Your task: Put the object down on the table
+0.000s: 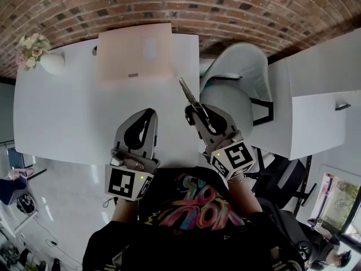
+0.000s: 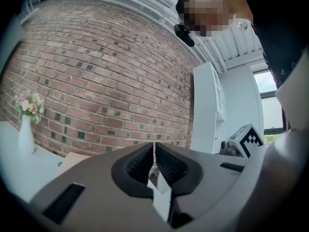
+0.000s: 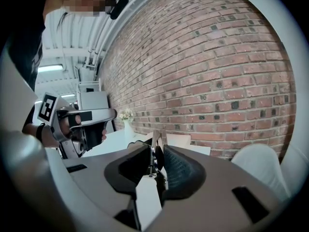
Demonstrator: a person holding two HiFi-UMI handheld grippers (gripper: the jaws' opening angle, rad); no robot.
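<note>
The right tongs (image 3: 157, 148) are clamping on a slim metal tool (image 3: 153, 154). In the right gripper view, the two ribbed pads are standing a little apart and pressing on the tool's sides. A small coil spring is showing at the tool's joint between them. The tool's thin tips are sticking out past the pads, toward the brick wall (image 3: 217, 71).

In the head view the tool is sitting at the centre of the frame. It is slanting up and to the left out of the right tongs, over the near right part of the white worktop (image 1: 67, 112). Its point is aiming at the pale board (image 1: 135, 52) lying in the upper middle. The tool is being held in the tongs rather than lying on the worktop, and whether its tip is touching the surface cannot be told.

The left tongs (image 2: 154, 152) are sitting closed, the pads meeting with only a hairline between them and nothing in it. In the head view they are hovering just left of the right tongs, near the worktop's lower edge.

A white vase of flowers (image 1: 40, 58) is standing at the upper left, and a white chair (image 1: 240, 72) is standing right of the worktop
</note>
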